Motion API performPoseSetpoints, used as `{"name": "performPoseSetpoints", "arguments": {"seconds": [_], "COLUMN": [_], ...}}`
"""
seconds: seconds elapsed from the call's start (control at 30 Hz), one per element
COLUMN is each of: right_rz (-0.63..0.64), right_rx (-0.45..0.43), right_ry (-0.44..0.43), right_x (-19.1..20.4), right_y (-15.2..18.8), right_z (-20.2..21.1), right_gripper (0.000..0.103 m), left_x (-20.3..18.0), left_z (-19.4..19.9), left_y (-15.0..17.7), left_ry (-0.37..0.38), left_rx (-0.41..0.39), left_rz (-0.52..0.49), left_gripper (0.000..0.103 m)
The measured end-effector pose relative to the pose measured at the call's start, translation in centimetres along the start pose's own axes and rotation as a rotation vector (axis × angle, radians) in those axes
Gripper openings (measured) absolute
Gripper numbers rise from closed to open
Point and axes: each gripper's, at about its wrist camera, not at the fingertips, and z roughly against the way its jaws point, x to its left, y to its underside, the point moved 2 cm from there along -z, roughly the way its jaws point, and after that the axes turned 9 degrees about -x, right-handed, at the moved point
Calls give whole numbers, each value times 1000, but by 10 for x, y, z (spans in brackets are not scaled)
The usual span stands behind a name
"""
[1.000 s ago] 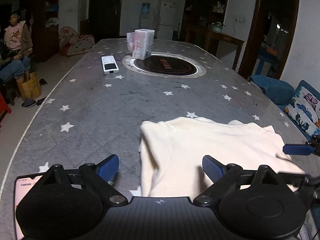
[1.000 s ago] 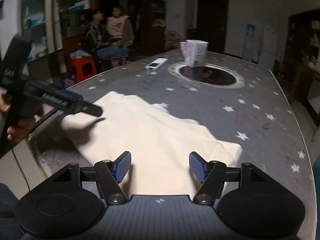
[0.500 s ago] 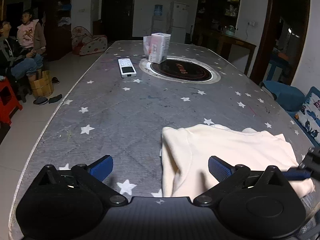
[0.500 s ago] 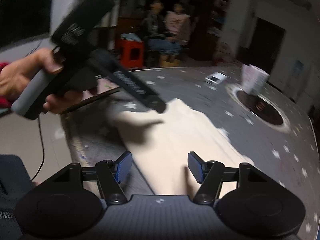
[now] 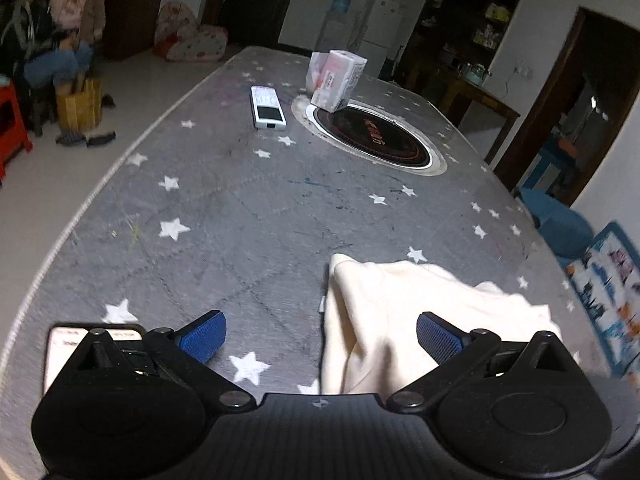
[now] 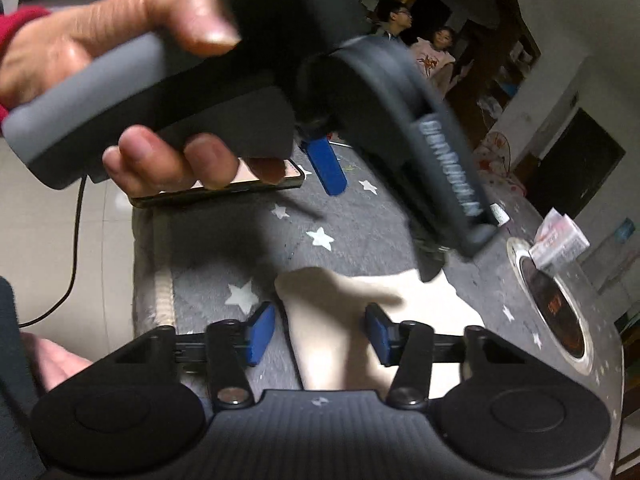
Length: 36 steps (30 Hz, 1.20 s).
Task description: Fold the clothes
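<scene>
While a cream garment [image 5: 420,320] lies folded on the starred table [image 5: 240,208], two grippers hover.
Left gripper [image 5: 320,338] and right gripper [image 6: 318,334] both have fingers spread apart, holding nothing.

Dim, fisheye-warped — perhaps motion-blurred

A white remote [image 5: 267,108] lies in the upper middle of the left wrist view, beside a round cooktop [image 5: 374,138] bearing a tissue pack [image 5: 338,80]. A phone [image 6: 224,188] sits at the grey starred tablecloth's [image 5: 224,216] edge; two people [image 5: 60,24] sit upper left.
</scene>
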Motion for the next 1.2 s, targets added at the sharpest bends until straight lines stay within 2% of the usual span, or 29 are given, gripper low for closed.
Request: {"name": "performPoseSetpoints", "arguments": {"seconds": [0.03, 0.13, 0.37, 0.57, 0.73, 0.9, 1.0, 1.1, 1.2], "right_rz": [-2, -73, -291, -372, -380, -376, -381, -405, -470], "right_rx": [0, -16, -108, -146, -163, -163, -158, -159, -138], "right_ry": [2, 5, 2, -10, -16, -31, -36, -20, 30], "right_x": [1, -6, -38, -53, -54, -51, -50, -52, -63], "right_y": [0, -1, -4, 2, 5, 7, 9, 16, 34], "right_z": [-3, -3, 23, 39, 43, 41, 41, 51, 65], "right_gripper": [25, 10, 6, 5, 5, 5, 9, 16, 20], "left_x": [0, -1, -3, -7, -12, -10, -12, -14, -16], "left_z": [-1, -6, -25, -35, -37, -39, -40, -40, -39], "left_y": [-1, -1, 2, 4, 7, 9, 10, 11, 12], "left_ry": [9, 34, 66, 112, 147, 134, 115, 104, 99], "left_rx": [5, 26, 94, 132, 132, 130, 123, 116, 107], "left_rz": [19, 48, 134, 174, 183, 179, 140, 107, 80], "left_gripper": [103, 103, 103, 100, 83, 45, 34, 32, 32]}}
